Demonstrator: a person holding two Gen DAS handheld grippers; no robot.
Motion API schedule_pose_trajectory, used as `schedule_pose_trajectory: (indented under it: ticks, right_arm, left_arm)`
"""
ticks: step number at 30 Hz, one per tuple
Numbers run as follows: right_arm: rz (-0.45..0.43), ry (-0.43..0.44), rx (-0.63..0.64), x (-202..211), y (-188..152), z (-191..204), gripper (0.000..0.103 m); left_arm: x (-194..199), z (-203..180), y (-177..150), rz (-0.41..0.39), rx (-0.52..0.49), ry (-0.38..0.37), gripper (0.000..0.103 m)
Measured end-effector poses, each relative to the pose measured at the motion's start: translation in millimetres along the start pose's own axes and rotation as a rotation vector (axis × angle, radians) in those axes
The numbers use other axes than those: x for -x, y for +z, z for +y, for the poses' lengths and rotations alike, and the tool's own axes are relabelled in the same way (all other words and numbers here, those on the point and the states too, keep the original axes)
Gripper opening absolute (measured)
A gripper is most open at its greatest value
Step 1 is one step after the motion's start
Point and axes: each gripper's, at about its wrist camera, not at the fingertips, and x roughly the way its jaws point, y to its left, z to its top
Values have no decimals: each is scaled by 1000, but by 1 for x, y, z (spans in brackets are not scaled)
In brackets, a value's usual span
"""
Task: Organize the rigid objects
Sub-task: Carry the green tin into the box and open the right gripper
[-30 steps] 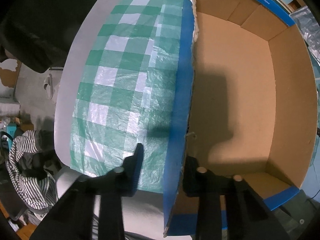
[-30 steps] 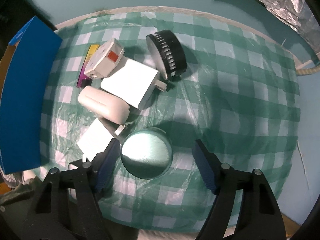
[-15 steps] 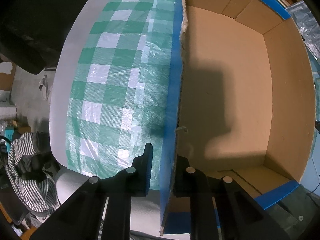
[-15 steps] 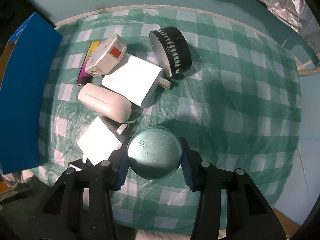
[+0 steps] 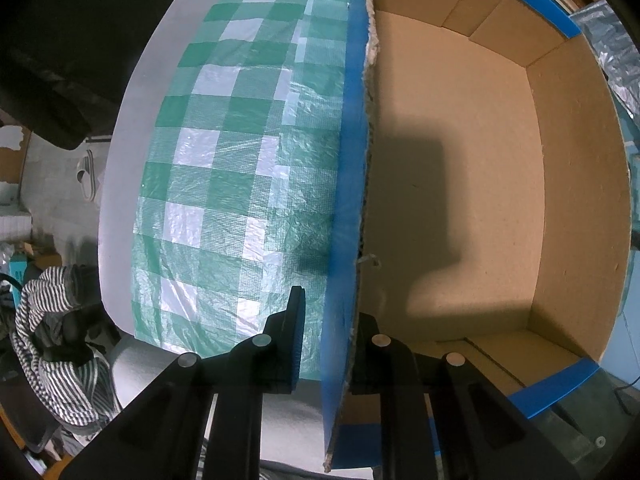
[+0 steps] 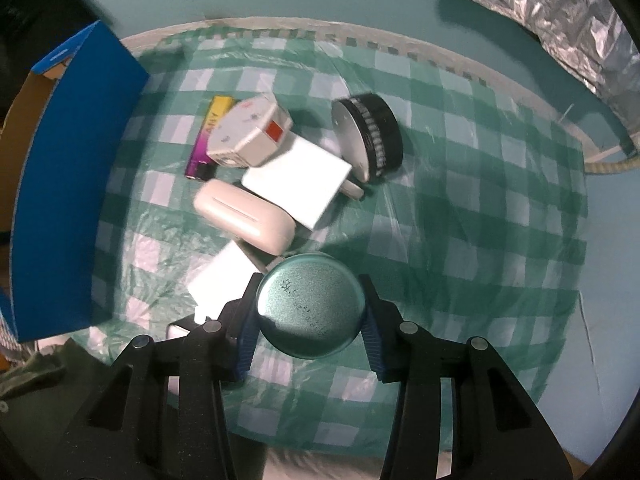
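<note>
My right gripper (image 6: 310, 320) is shut on a round teal tin (image 6: 310, 306) and holds it above the green checked cloth (image 6: 460, 208). Beyond it lie a white rounded case (image 6: 244, 216), a white charger block (image 6: 300, 178), a white travel adapter with a red square (image 6: 250, 134), a black ribbed round jar (image 6: 370, 136), a purple and yellow pack (image 6: 208, 140) and another white block (image 6: 224, 280). My left gripper (image 5: 330, 320) is shut on the blue side wall (image 5: 346, 184) of an open cardboard box (image 5: 460, 168), one finger outside, one inside. The box holds nothing.
The blue box wall (image 6: 68, 184) stands left of the pile in the right wrist view. Crinkled silver foil (image 6: 560, 16) lies at the far right. A striped cloth (image 5: 52, 344) and a dark chair (image 5: 72, 40) sit past the table's left edge.
My right gripper closed on the teal tin and lifted it off the cloth. My left gripper closed onto the box's side wall.
</note>
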Motion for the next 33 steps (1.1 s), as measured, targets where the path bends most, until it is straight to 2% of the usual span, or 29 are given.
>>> schedule_pose_trajectory:
  ticks: [6,16,26,33]
  right_arm:
    - [-26,28,17,22,13,9,44]
    - [-77,100,111,58,53,49,44]
    - [-119,167,253,73,103,116,44]
    - [-125,196,340,70,135,162,44]
  left_arm:
    - [-3,1,-3,14,-14,3,16]
    - [-6,4,-3,36,-26,3,16]
    - [-7,-5,-5,44,-76,20,15]
    - [-6,-3,-10,41,-69,15,14]
